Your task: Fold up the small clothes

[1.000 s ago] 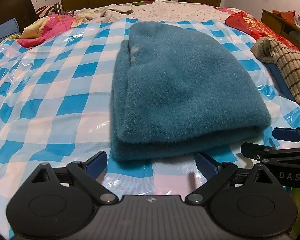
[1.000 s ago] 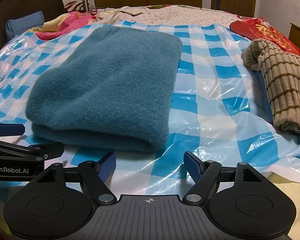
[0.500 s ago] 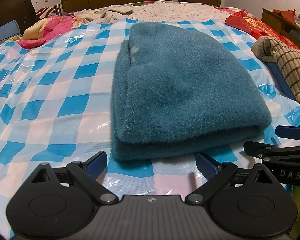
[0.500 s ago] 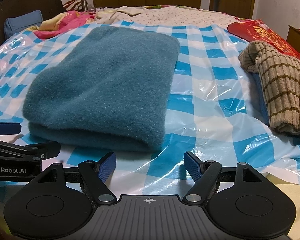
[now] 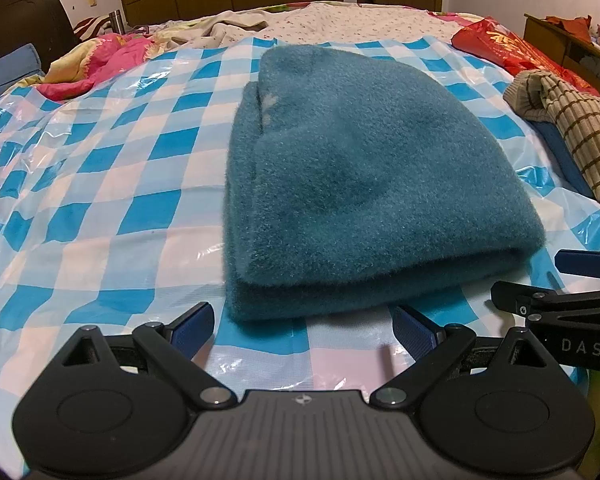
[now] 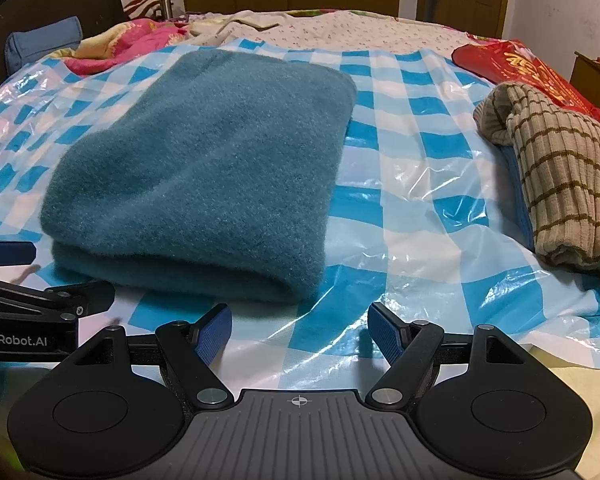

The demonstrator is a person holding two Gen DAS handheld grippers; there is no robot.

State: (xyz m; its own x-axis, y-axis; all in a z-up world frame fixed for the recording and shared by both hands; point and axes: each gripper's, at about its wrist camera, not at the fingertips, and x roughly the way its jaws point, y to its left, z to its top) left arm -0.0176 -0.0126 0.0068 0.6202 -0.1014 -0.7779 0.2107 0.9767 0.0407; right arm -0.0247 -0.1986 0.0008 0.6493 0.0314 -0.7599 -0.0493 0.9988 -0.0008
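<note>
A fuzzy teal garment (image 5: 364, 184) lies folded in layers on the blue-and-white checked plastic sheet (image 5: 112, 184). In the right wrist view the same teal garment (image 6: 216, 176) fills the left half of the checked sheet (image 6: 412, 184). My left gripper (image 5: 303, 326) stands open just short of the garment's near edge, with nothing between its blue pads. My right gripper (image 6: 300, 330) is open too, empty, near the garment's front right corner. Each gripper shows at the edge of the other's view: the right gripper (image 5: 556, 280) and the left gripper (image 6: 16, 268).
A folded beige striped knit (image 6: 560, 172) lies on the right of the sheet, atop something blue; it shows as the striped knit (image 5: 572, 128) from the left wrist. Red fabric (image 6: 516, 64), pink bedding (image 5: 96, 60), a dark headboard (image 5: 24, 32) and wooden wardrobes lie beyond.
Both grippers have drifted very slightly; the garment sits a touch differently in each view. Nothing was grasped or let go, and the cloth has not moved.
</note>
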